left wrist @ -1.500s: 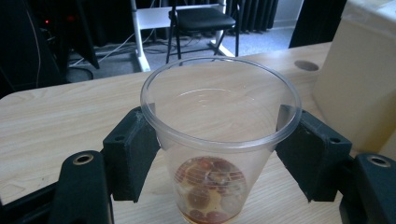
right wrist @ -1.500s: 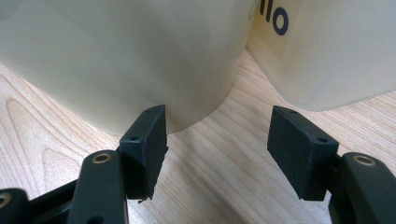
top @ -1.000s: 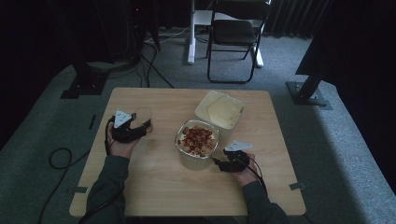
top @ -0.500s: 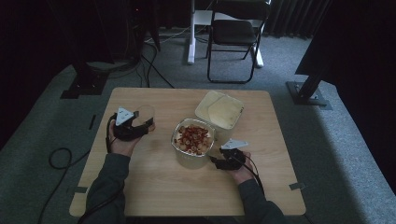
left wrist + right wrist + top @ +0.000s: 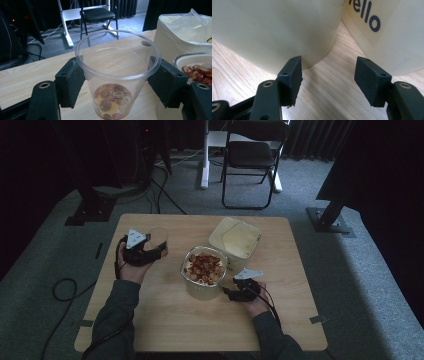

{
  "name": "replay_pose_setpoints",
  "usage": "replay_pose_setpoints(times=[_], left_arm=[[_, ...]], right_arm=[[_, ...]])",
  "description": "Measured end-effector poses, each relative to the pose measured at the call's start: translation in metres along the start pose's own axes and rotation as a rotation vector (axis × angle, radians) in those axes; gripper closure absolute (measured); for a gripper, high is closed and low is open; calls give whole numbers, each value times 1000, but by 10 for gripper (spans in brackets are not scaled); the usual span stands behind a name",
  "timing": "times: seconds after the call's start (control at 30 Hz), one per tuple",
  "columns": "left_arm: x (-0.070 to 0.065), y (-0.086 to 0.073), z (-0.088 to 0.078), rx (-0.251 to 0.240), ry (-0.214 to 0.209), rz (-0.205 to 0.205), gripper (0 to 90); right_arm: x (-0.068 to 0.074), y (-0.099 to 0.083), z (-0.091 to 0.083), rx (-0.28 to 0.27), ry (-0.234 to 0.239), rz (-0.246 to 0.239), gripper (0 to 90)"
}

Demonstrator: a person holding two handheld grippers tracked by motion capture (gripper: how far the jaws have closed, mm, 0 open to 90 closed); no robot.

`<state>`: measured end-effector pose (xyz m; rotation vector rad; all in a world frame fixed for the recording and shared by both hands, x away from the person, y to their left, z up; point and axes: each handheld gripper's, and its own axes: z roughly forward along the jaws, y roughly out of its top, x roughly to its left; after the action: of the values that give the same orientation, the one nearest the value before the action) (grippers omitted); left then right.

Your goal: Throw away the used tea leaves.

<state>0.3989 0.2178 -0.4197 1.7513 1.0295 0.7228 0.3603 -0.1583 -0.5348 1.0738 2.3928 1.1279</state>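
Cream box point(image 5: 387, 32): dark blue lettering "ello", partly cut off. Left tongs point(image 5: 117, 82) grasping clear cup point(image 5: 117, 72); right tongs point(image 5: 328, 80) released beside bowl point(image 5: 274, 30) on worktop point(image 5: 329, 75).

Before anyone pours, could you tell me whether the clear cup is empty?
Not empty: the cup, upright between the left gripper's fingers, has red pieces at its bottom.

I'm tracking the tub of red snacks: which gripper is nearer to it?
Right. The right gripper sits against the tub; the left gripper, shut on the clear cup, is farther off.
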Motion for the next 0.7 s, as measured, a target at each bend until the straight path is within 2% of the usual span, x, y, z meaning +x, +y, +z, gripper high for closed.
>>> replay_pose_setpoints(times=[0.27, 0.47, 0.7], left_arm=[[-4, 8, -3, 5, 1, 26, 310], [-9, 14, -4, 6, 1, 47, 310], [-14, 16, -1, 25, 8, 79, 310]], right_arm=[[-8, -7, -15, 20, -32, -9, 377], [-23, -22, -32, 29, -70, 17, 373], [-30, -30, -36, 42, -92, 29, 366]])
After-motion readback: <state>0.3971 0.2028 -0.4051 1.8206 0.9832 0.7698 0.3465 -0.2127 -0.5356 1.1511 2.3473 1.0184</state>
